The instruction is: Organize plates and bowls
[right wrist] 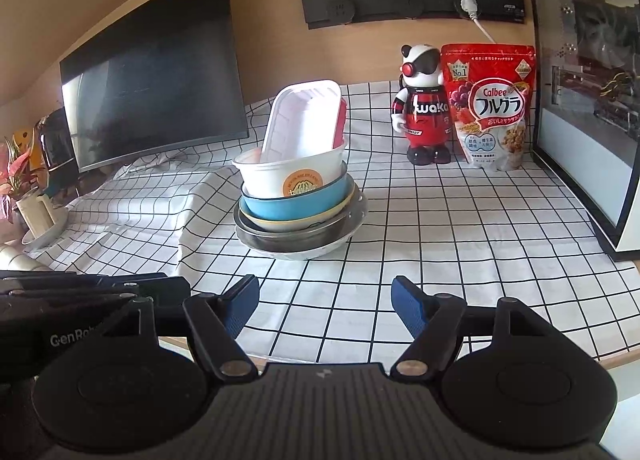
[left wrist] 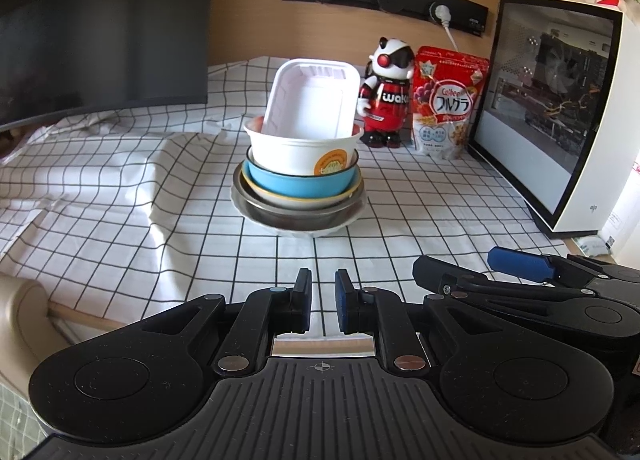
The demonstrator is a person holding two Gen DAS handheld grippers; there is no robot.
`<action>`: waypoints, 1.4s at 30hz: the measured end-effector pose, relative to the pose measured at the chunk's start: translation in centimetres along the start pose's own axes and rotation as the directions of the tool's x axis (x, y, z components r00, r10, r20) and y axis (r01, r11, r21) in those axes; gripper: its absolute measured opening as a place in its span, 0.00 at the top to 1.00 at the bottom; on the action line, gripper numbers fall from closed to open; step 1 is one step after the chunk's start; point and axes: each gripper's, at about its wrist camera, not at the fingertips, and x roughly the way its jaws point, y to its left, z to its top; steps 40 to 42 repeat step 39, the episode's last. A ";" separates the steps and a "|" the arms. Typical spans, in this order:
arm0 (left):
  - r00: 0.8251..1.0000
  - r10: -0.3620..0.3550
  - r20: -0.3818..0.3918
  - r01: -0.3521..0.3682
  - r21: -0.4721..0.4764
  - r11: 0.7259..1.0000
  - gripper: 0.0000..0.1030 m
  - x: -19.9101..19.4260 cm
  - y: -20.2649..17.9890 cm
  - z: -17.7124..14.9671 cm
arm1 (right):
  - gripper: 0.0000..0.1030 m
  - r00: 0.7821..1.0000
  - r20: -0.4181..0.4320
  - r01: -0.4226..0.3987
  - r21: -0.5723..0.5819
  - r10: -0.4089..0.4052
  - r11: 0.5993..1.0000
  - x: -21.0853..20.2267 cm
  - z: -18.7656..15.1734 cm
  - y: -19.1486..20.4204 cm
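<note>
A stack of dishes stands mid-table on the checked cloth (left wrist: 120, 187). From the bottom: a white plate (left wrist: 300, 231), a steel bowl (left wrist: 296, 213), a yellow-rimmed bowl (left wrist: 280, 197), a blue bowl (left wrist: 300, 183) and a white paper bowl (left wrist: 296, 153) with an orange label. A white rectangular tray (left wrist: 310, 99) leans upright inside the paper bowl. The stack also shows in the right wrist view (right wrist: 296, 203). My left gripper (left wrist: 323, 300) is nearly closed and empty, well short of the stack. My right gripper (right wrist: 325, 302) is open and empty, also short of it.
A dark monitor (left wrist: 100, 39) stands at the back left. A robot figurine (left wrist: 386, 95), a red cereal bag (left wrist: 446, 103) and a white PC case (left wrist: 560, 107) stand to the right. A potted plant (right wrist: 24, 187) sits at the far left.
</note>
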 end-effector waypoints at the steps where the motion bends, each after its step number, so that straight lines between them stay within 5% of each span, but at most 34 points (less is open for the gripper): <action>1: 1.000 0.000 0.000 0.000 -0.002 1.000 0.85 -0.1 0.0 0.0 | 0.28 1.000 -0.001 0.000 0.000 0.000 1.000 0.0 0.0 0.0; 30: 1.000 0.001 -0.003 -0.001 -0.008 1.000 0.85 -0.3 0.0 -0.2 | 0.28 1.000 -0.006 -0.004 0.001 0.004 1.000 -0.4 -0.4 0.2; 42: 0.998 0.018 -0.064 -0.024 -0.098 0.995 0.85 1.9 2.6 0.4 | 0.28 0.999 -0.047 -0.014 -0.029 0.013 0.999 1.5 0.6 0.8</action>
